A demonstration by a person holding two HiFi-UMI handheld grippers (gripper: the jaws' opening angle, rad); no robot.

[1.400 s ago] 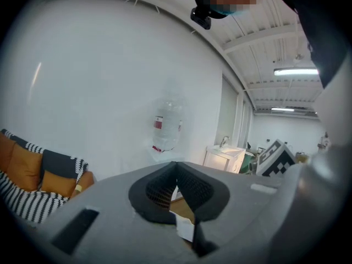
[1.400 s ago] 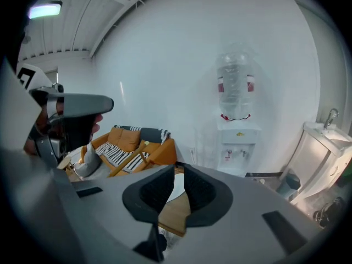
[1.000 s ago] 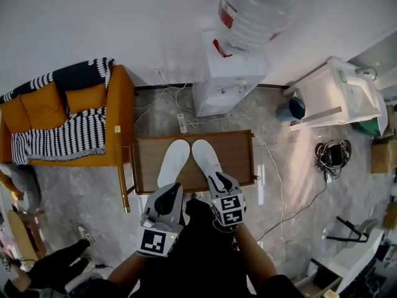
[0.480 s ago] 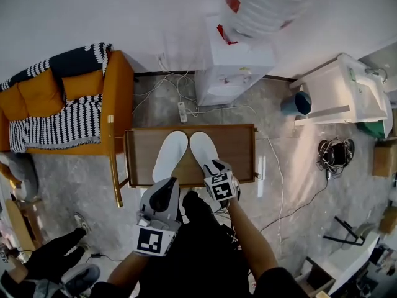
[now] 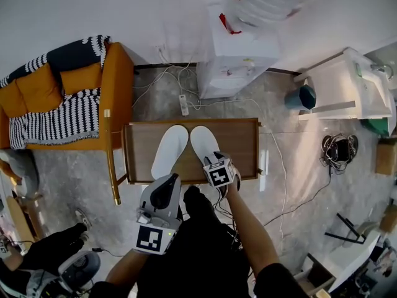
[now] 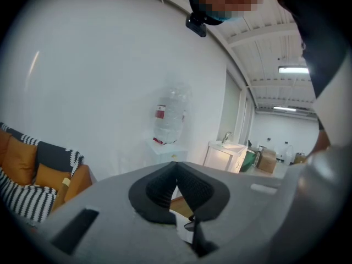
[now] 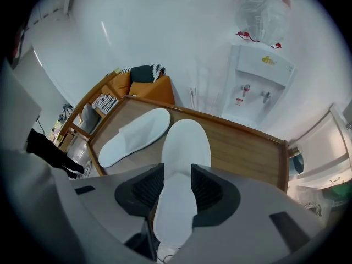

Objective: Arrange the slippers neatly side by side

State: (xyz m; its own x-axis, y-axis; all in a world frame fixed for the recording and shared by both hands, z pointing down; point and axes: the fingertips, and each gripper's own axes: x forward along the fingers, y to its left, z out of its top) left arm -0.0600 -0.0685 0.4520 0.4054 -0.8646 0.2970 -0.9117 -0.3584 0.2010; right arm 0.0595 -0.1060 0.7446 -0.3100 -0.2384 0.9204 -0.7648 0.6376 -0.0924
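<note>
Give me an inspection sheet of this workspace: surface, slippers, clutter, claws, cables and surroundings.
Surface: wooden table.
Job's things: left slipper and right slipper on it, toes close, heels splayed.
Clutter: nothing seen.
Grippers: left claw shut, empty; right claw open, jaws just been opening, right slipper's heel between them.
Cables: white cables and power strip on floor behind table; black cable coil at right.
Surroundings: water dispenser, orange sofa, white sink unit.

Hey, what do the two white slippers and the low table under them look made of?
Slippers: likely thin soft fabric, matte white, flat, with no shine. Table: looks like wood or veneer, with brown streaky grain and a raised rim; solid or veneer can't be told.
</note>
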